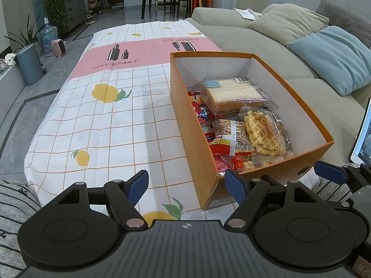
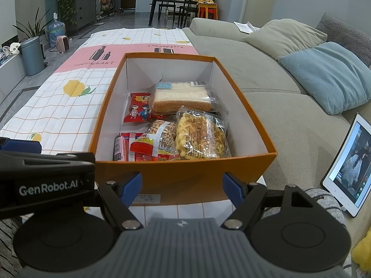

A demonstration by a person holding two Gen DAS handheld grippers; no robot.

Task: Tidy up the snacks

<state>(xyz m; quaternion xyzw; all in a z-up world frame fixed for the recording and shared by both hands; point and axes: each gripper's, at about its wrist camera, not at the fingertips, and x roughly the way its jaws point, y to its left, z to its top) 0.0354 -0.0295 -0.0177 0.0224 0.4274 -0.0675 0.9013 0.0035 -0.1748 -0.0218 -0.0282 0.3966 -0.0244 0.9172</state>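
An orange cardboard box [image 2: 185, 176] with white inner walls stands on the checked lemon-print tablecloth [image 1: 104, 120]. It holds several snack packs: a wrapped sandwich bread [image 2: 183, 97], a red cartoon pack [image 2: 138, 111], a clear bag of yellow twisted crackers [image 2: 199, 136] and a red-and-yellow pack [image 2: 143, 146]. The same box [image 1: 197, 139] lies right of centre in the left wrist view. My left gripper [image 1: 186, 186] is open, empty, near the box's near left corner. My right gripper [image 2: 182, 188] is open, empty, just before the box's near wall.
A grey sofa [image 2: 266, 74] with a beige cushion [image 2: 285, 37] and a blue cushion [image 2: 329, 74] runs along the right. A lit tablet [image 2: 347, 164] leans at the right. Far off stand a dining table with chairs [image 2: 176, 4], a grey bin [image 2: 32, 55] and plants.
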